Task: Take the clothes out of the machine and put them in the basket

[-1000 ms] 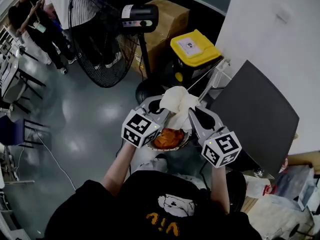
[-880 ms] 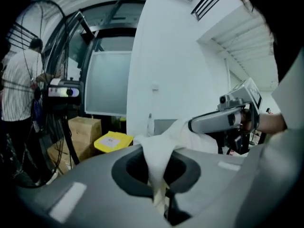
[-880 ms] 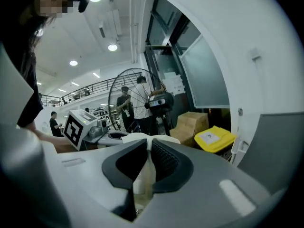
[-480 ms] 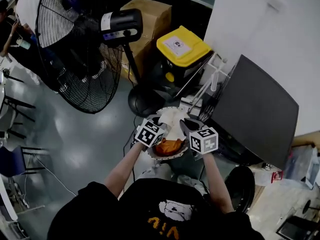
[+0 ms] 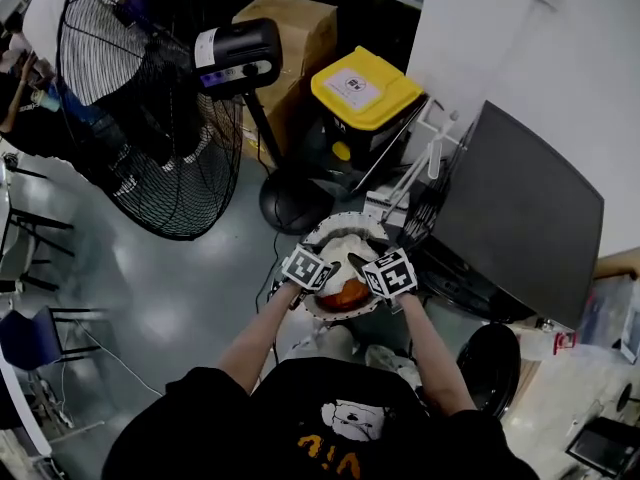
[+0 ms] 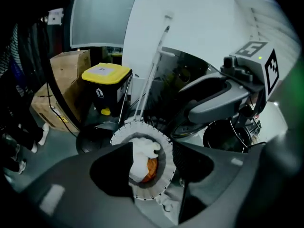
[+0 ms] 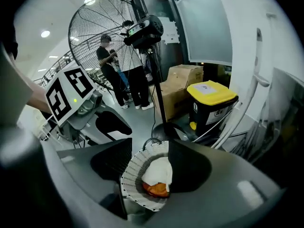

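Observation:
A round white slatted basket (image 5: 322, 230) stands on the floor in front of me. In it a white cloth (image 5: 343, 248) lies over an orange cloth (image 5: 348, 293). My left gripper (image 5: 312, 271) and right gripper (image 5: 380, 273) hover side by side just above the basket. In the left gripper view the jaws stand wide apart, with the white cloth (image 6: 142, 156) and the basket's rim (image 6: 121, 134) below the gap. The right gripper (image 7: 147, 167) is also open over the white cloth (image 7: 157, 170) and the orange cloth (image 7: 156, 190). The machine's dark door (image 5: 520, 218) hangs open at the right.
A big black floor fan (image 5: 130, 98) stands at the left, its base just behind the basket. A black bin with a yellow lid (image 5: 365, 93) and a cardboard box (image 5: 290, 28) stand behind. A white rack (image 5: 420, 168) leans beside the machine. People stand far left.
The white cloth, held up between both grippers a second ago, now lies in the basket. Both grippers have dropped lower and closer together over it.

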